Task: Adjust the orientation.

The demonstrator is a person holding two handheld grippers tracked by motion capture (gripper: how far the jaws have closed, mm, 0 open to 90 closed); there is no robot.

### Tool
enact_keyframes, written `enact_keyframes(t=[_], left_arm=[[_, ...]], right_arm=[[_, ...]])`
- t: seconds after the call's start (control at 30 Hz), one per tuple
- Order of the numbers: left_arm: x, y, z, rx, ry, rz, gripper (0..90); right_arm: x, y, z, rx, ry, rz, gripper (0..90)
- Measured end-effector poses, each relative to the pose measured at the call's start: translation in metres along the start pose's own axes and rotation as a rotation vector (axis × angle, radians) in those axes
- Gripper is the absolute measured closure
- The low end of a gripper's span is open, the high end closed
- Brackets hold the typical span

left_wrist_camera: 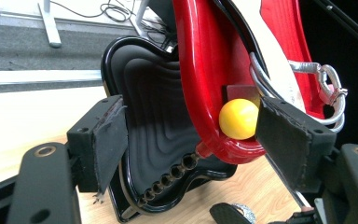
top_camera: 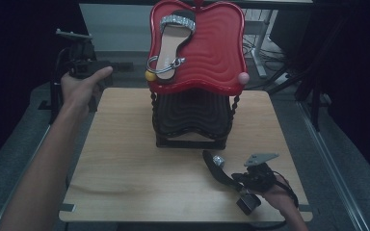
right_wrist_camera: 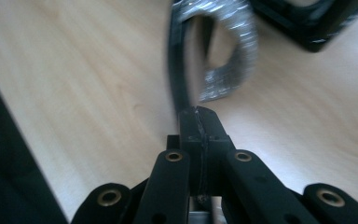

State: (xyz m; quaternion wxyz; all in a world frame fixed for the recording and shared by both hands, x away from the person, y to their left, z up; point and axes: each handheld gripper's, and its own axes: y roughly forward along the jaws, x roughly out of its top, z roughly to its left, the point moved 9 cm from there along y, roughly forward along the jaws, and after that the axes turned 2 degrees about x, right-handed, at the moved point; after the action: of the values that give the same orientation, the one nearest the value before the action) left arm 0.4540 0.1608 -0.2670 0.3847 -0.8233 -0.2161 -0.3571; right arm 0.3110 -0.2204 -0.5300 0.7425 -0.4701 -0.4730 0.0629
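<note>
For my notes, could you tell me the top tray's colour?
Red, with wavy ridges, on the top tray; clearest in the high view.

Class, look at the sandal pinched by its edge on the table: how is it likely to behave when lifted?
The sandal is thin and flat, so probably light. Held at one edge by the right tongs, it may droop or swing. Its sparkly strap looks loose, likely to flop.

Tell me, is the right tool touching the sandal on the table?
Touching. In the right gripper view the right tool is shut on the edge of the sandal, with no gap showing.
</note>
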Motion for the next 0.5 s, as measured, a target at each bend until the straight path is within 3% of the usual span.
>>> enact_keyframes(t=[0.13, 0.5], left_arm=[[0.001, -0.001, 0.0, 0.003, -0.001, -0.003, 24.9], [-0.001, -0.002, 0.0, 0.007, -0.005, -0.004, 24.8]], right_arm=[[-0.008, 0.003, -0.01, -0.011, 0.03, 0.022, 89.9], [-0.005, 0.004, 0.004, -0.011, -0.003, 0.037, 90.0]])
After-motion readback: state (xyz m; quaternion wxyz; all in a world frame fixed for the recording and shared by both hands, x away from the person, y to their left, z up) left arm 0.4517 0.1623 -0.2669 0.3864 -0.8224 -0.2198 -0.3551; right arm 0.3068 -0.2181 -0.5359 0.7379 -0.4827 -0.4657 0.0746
